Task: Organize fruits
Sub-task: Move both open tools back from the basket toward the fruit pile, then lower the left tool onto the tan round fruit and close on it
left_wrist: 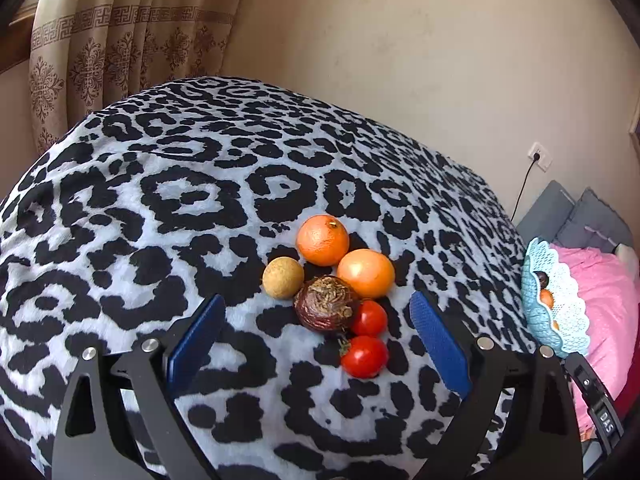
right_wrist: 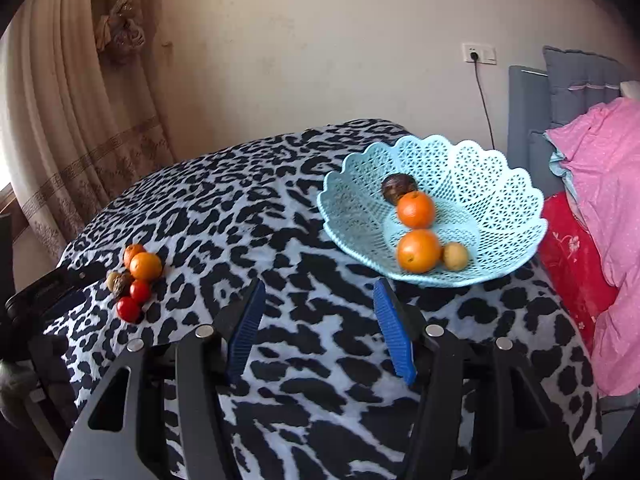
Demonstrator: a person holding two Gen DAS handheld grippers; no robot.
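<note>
A cluster of fruit lies on the leopard-print cloth: two oranges (left_wrist: 322, 240) (left_wrist: 366, 273), a tan round fruit (left_wrist: 283, 278), a dark brown fruit (left_wrist: 326, 308) and two red tomatoes (left_wrist: 368, 317) (left_wrist: 364, 356). My left gripper (left_wrist: 316, 320) is open, its blue pads on either side of the cluster. A light blue lattice basket (right_wrist: 492, 184) holds two oranges (right_wrist: 416, 209) (right_wrist: 419, 251), a dark fruit (right_wrist: 398, 187) and a tan fruit (right_wrist: 455, 256). My right gripper (right_wrist: 320, 308) is open and empty in front of the basket. The cluster shows at the left in the right wrist view (right_wrist: 136, 276).
The table covered by the leopard-print cloth (left_wrist: 160, 200) stands against a beige wall. A curtain (left_wrist: 100, 60) hangs at the left. A bed with pink bedding (right_wrist: 600, 208) and a grey headboard lies to the right. A wall socket with a black cable (right_wrist: 478, 54) is behind the basket.
</note>
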